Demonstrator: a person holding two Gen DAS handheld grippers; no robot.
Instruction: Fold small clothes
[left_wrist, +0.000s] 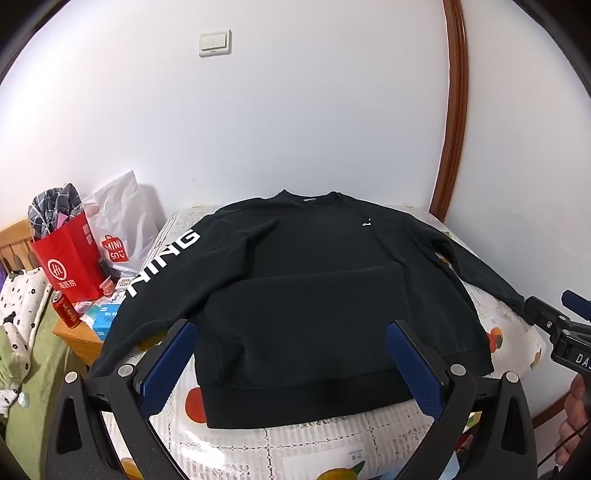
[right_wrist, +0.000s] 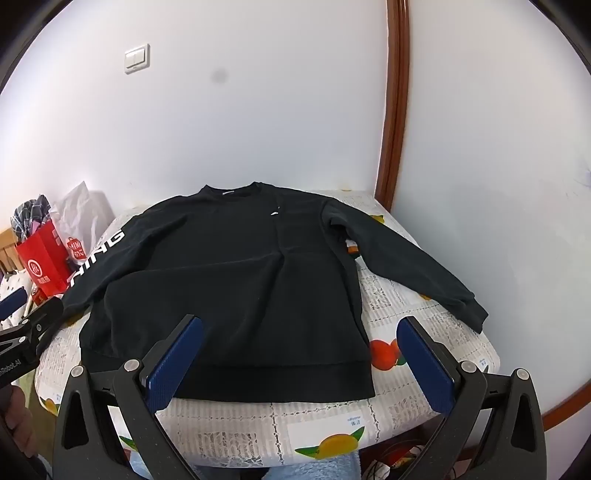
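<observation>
Sweatshirt (left_wrist: 295, 295) lay flat, front up, on fruit-print tablecloth (left_wrist: 495, 314) over small table, collar at far edge against white wall (left_wrist: 295, 110), hem band nearest, running just past near edge of left gripper view. Left sleeve with white lettering (left_wrist: 162, 262) draped off left side of table toward red gift bag (left_wrist: 66, 266) and white shopping bag (left_wrist: 118, 221); right sleeve (right_wrist: 417, 273) spread out on cloth, cuff near right table edge. Shallow crease ran across chest, otherwise smooth. Left gripper (left_wrist: 291, 365) hovered over hem with jaws spread wide, nothing between pads, apparently not touching fabric. Right gripper (right_wrist: 299, 362) likewise spread wide and empty, poised above right hem corner, one pad over body, other over bare tablecloth. Judged as start of fold: garment laid out, no fold made yet, both tools staged at near edge. Next move probably called for pinching one sleeve or a side panel and carrying it across body; hanging left sleeve needed lifting back onto table first or it would drag whole garment sideways. Needed jaws lowered to bite a single layer near cuff or shoulder seam, not both layers at hem. Risked thick ribbed band slipping out of pads and cloth underneath bunching up.
</observation>
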